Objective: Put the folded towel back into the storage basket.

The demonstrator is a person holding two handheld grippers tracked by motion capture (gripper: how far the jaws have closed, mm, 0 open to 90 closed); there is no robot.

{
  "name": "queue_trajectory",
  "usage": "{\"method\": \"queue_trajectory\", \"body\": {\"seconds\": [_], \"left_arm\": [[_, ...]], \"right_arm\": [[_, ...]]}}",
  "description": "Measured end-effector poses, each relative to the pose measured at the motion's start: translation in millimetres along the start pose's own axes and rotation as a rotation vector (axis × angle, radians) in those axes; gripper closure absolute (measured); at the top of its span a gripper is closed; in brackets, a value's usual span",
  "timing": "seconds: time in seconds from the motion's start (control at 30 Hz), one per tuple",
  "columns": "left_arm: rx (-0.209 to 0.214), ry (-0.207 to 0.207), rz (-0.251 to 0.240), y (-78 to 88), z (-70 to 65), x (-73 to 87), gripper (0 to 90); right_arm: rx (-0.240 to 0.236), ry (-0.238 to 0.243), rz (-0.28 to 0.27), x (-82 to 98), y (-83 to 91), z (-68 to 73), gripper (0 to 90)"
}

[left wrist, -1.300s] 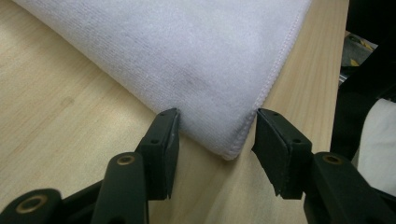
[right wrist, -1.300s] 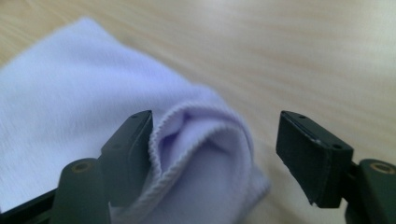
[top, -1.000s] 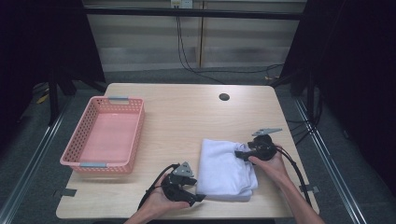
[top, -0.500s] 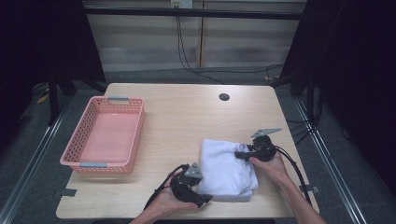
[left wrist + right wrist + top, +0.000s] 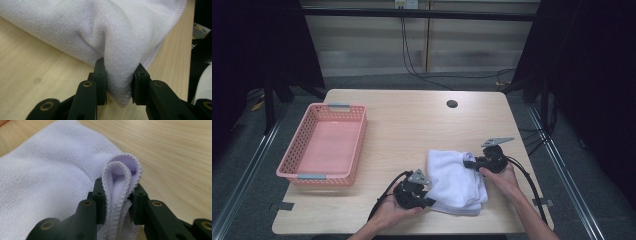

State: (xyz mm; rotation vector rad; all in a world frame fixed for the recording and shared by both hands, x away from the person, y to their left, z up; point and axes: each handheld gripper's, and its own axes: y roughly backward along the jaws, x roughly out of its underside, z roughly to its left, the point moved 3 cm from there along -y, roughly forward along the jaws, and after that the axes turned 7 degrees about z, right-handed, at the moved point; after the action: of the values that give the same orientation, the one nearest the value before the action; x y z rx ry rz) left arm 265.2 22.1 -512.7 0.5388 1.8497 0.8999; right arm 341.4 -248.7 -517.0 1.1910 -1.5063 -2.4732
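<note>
A folded white towel lies on the wooden table at the front right. My left gripper is at the towel's near left corner, shut on a fold of the towel. My right gripper is at the far right corner, shut on a hemmed, doubled edge of the towel. A hand holds each gripper from the table's near edge.
A pink plastic basket stands at the table's left side with nothing in it. A round cable hole sits near the far edge. Cables trail from both grippers toward the near edge.
My left gripper has moved right, from beside the towel onto its near left corner, and closed on it. The right gripper has stayed at the far right corner.
</note>
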Motion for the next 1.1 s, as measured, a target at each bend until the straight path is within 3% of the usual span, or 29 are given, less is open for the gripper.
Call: {"method": "queue_trajectory", "body": {"seconds": [0.07, 0.5, 0.6, 0.73, 1.1], "left_arm": [[0.015, -0.012, -0.009, 2.8, 0.3, -0.3, 71.5], [0.073, 0.033, -0.121, 27.1, 1.6, -6.2, 71.9], [0.067, 0.011, -0.115, 30.3, -0.9, -9.7, 71.9], [0.073, 0.022, -0.140, 36.1, -0.2, -16.9, 71.9], [0.078, -0.013, -0.192, 57.1, 5.0, -29.0, 71.8]], "right_arm": [[-0.008, -0.002, -0.016, -2.7, 2.6, -0.3, 72.4], [-0.041, -0.005, -0.067, -21.7, 12.9, 5.6, 73.5], [-0.042, -0.009, -0.072, -24.0, 16.0, 5.8, 73.7], [-0.041, -0.011, -0.083, -28.8, 21.2, 4.3, 73.9], [-0.055, 0.004, -0.117, -50.8, 38.3, 5.7, 74.1]]}}
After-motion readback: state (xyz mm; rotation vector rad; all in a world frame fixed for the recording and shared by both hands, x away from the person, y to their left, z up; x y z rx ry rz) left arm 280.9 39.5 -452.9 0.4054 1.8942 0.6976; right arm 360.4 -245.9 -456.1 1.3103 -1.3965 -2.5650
